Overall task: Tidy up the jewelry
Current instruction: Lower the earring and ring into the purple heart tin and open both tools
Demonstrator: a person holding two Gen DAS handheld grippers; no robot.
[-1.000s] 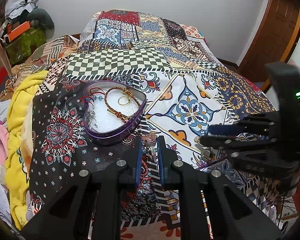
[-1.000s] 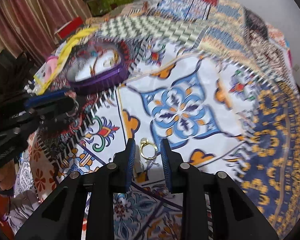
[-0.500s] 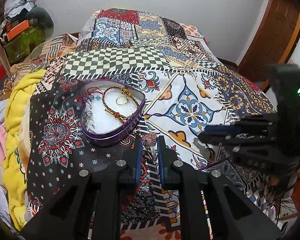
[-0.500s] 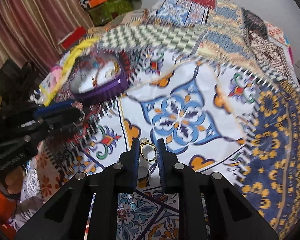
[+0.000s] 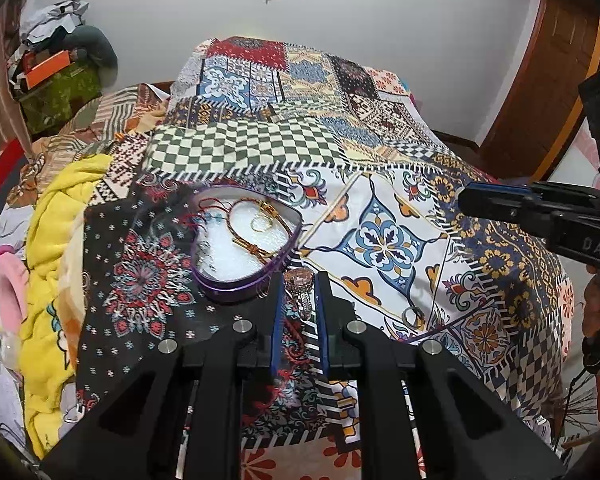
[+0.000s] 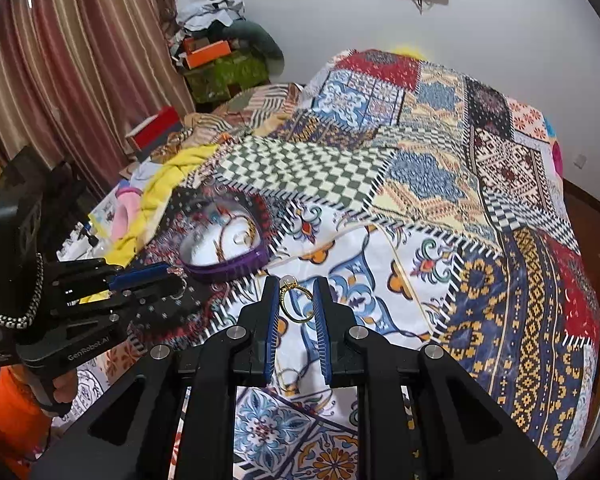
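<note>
A purple heart-shaped tin [image 5: 278, 266] lies on the patchwork bedspread, holding a braided red cord bracelet [image 5: 242, 222] and a gold ring [image 5: 260, 224]. My left gripper [image 5: 299, 288] is shut on a silver ring with a pink stone [image 5: 300, 283], just right of the tin's near tip. My right gripper [image 6: 295, 294] is shut on a thin gold ring [image 6: 297, 304] and held above the bed, right of the tin [image 6: 236, 266]. The left gripper [image 6: 168, 278] also shows at the left of the right wrist view. A silver ring [image 5: 413, 315] lies loose on the spread.
A yellow blanket [image 5: 56, 248] and a pink item [image 5: 8, 280] lie along the bed's left side. Boxes and clothes [image 6: 220, 60] pile up by the striped curtain [image 6: 72, 60]. A wooden door [image 5: 540, 92] stands to the right. The right gripper [image 5: 540, 210] hangs over the bed's right part.
My right gripper shut on the thin gold ring and lifted it off the bedspread. The left gripper, still holding its ring, shifted slightly toward the tin.
</note>
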